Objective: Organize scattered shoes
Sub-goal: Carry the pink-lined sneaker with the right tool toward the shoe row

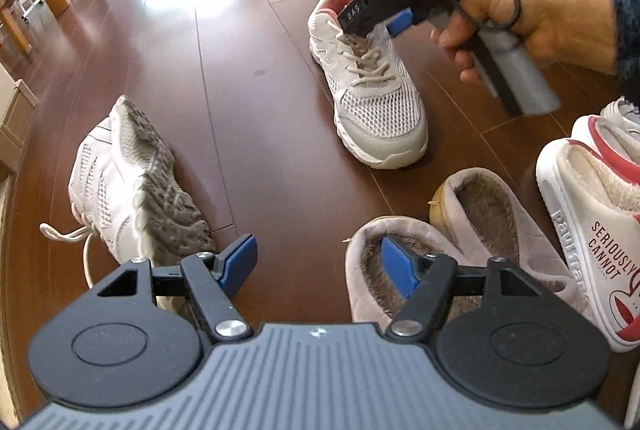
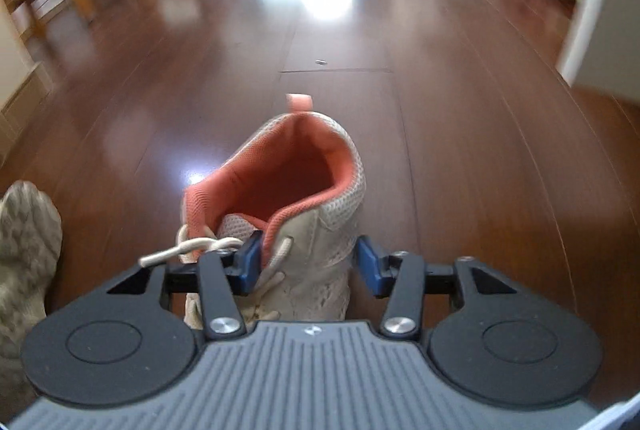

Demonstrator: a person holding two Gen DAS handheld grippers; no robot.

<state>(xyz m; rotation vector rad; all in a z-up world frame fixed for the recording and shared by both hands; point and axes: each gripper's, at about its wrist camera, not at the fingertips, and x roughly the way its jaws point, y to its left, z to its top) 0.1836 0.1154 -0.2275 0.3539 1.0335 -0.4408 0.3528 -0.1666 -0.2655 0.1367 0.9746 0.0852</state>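
Your right hand [image 1: 532, 26] grips the handle of the right hand-held gripper [image 2: 308, 262], tilted down over the upright sneaker [image 2: 296, 190] on the wooden floor [image 1: 256, 110]. Its pads straddle the shoe's tongue and side wall at the collar: the left pad touches the laces, the right pad stands just clear of the side, so nothing is clamped. No earlier frame to compare.

Your left hand-held gripper [image 1: 316, 266] is released, jaws wide, pointing steeply down above the floor between the overturned sneaker [image 1: 132, 182] lying sole-up and a grey fleece slipper [image 1: 376, 266].

A second grey slipper [image 1: 492, 214] lies just beside the first. The white-and-red slippers [image 1: 592, 222] are cut off at the right edge. The right wrist view is motion-blurred.
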